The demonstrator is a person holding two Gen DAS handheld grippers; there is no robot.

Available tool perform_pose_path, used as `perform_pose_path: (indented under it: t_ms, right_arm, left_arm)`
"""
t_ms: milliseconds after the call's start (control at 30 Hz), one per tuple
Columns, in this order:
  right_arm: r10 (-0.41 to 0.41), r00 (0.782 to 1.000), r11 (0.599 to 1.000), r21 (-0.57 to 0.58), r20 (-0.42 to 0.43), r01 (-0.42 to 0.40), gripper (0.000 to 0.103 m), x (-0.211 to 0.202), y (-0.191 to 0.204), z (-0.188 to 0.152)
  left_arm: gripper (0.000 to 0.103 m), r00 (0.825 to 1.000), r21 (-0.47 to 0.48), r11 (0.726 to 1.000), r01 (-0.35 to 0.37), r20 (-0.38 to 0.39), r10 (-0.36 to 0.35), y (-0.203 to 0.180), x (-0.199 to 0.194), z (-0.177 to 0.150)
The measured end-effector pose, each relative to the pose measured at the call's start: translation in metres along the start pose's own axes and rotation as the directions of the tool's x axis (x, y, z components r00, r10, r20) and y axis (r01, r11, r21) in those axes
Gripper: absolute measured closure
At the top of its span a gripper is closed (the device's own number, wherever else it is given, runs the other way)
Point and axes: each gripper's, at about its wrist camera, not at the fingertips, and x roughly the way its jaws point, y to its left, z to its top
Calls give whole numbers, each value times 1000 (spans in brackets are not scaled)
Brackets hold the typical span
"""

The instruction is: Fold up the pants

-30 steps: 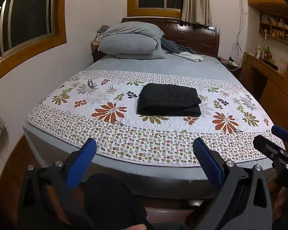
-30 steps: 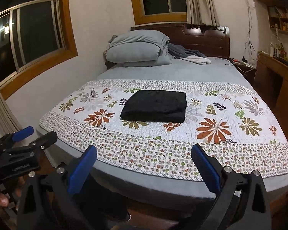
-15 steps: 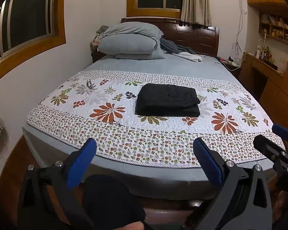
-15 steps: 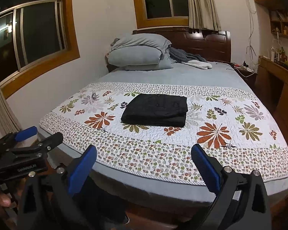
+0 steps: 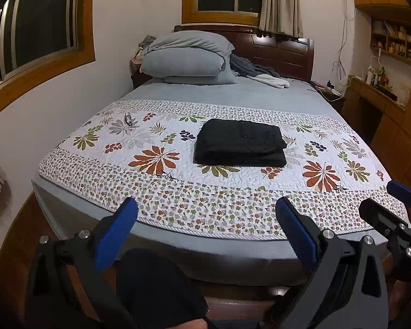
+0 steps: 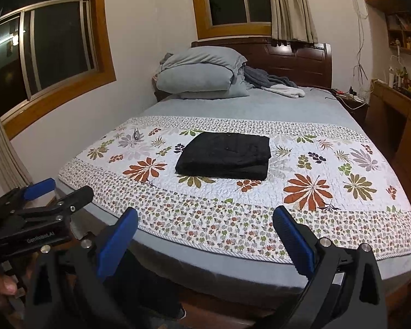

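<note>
pants [image 5: 239,142] folded mid-bed, long axis across | well ahead of my left gripper [image 5: 205,224] and right gripper [image 6: 205,227] | fingers spread, empty

A small dark object [image 5: 128,118] on the quilt [image 5: 161,205] is too small to name. Shelf items [image 5: 394,44] blur together. The right gripper [image 5: 394,203] is cut off at the left view's edge — the left gripper [image 6: 56,190] likewise in the right view. The pillows [image 5: 186,57] hide part of the headboard [image 5: 282,52].
</note>
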Motion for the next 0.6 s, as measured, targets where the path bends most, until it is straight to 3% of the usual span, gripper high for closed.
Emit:
perform_pose_path:
  t_ms: [600]
  right_arm:
    - [9, 1000, 1000, 15, -13, -9, 4, 0, -2, -2]
  left_arm:
    - [4, 1000, 25, 1000, 16, 18, -16, -5, -2, -4]
